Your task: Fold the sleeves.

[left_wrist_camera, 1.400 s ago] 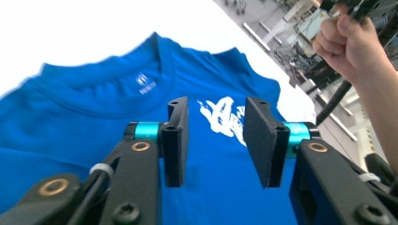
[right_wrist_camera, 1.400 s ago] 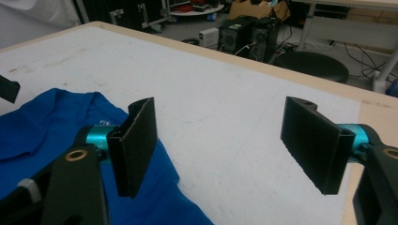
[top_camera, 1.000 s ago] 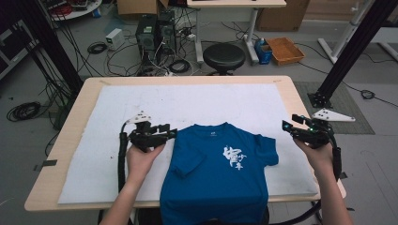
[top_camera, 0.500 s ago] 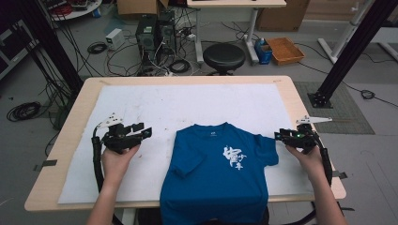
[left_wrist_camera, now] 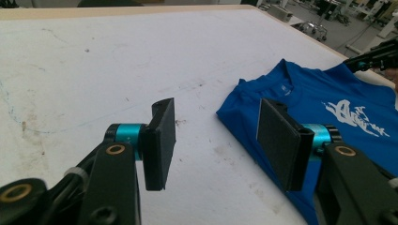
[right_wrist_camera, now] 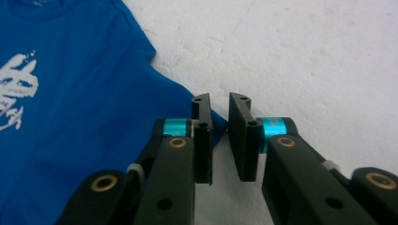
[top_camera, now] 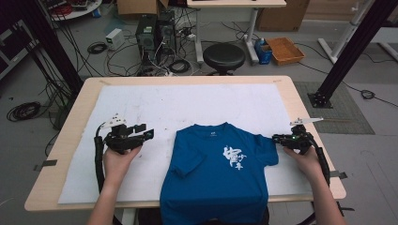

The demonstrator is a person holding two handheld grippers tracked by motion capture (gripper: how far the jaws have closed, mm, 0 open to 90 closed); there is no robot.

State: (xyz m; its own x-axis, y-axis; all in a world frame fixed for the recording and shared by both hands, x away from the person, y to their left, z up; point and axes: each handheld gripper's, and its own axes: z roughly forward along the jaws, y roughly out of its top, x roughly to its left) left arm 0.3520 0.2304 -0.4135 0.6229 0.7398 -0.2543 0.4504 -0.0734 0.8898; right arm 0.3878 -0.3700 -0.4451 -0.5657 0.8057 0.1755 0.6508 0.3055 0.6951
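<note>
Right gripper jaws just closing on sleeve tip of blue cotton T-shirt, narrow gap left, no pinch confirmed. Advise: secure hem before lifting. Left gripper jaws apart, empty, over white-covered worktop.

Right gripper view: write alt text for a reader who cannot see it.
The right tongs have just been closing at the tip of a blue T-shirt sleeve, their black pads nearly together with a narrow gap; whether cloth is pinched cannot be told. The shirt, with white print, lies flat on a white table cover.
</note>
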